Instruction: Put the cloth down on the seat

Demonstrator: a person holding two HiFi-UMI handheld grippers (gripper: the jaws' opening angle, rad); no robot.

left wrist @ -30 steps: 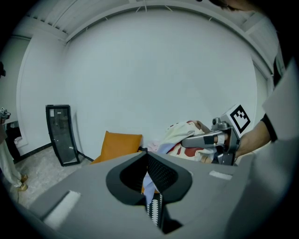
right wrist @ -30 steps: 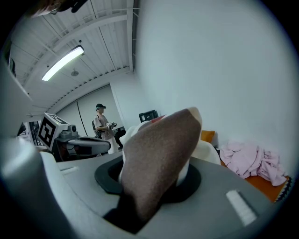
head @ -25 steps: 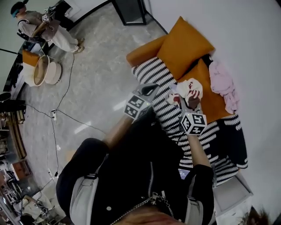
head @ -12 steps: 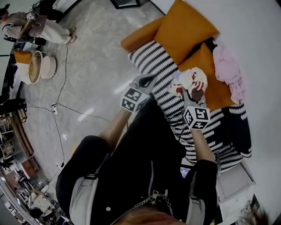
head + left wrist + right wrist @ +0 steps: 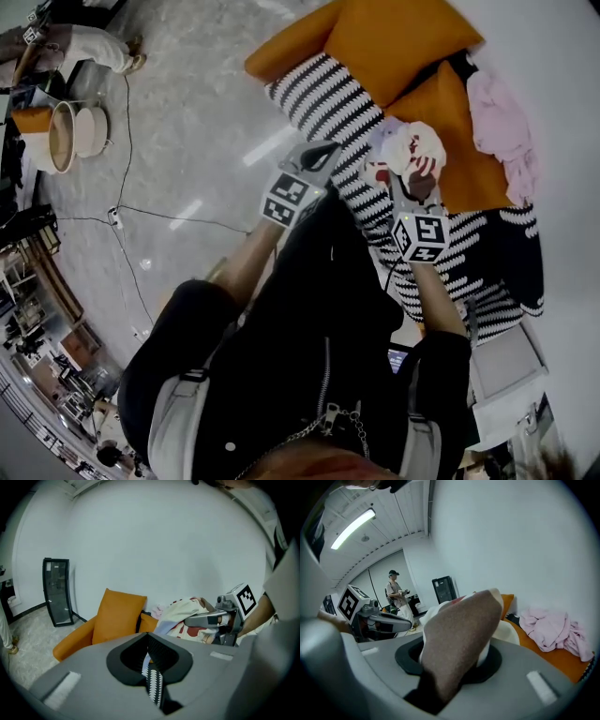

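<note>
A white cloth (image 5: pixel 411 148) with red and brown patches hangs bunched over the sofa seat, where the striped cover (image 5: pixel 323 94) meets an orange cushion (image 5: pixel 464 155). My right gripper (image 5: pixel 419 176) is shut on the cloth (image 5: pixel 459 630), which fills its jaws and hides them. My left gripper (image 5: pixel 323 152) hovers at the seat's front edge, to the left of the cloth, shut with nothing held. In the left gripper view the cloth (image 5: pixel 180 613) droops from the right gripper (image 5: pixel 190 619).
A large orange back cushion (image 5: pixel 394 37) leans on the wall. A pink garment (image 5: pixel 502 117) lies behind the orange cushion. A white side table (image 5: pixel 506 366) stands by the sofa's near end. Round baskets (image 5: pixel 70 131), a floor cable (image 5: pixel 122 206) and another person (image 5: pixel 80 42) are far left.
The head view has tilted, so the sofa sits higher in the picture. Both grippers keep their places over the seat, and the cloth stays in the right one.
</note>
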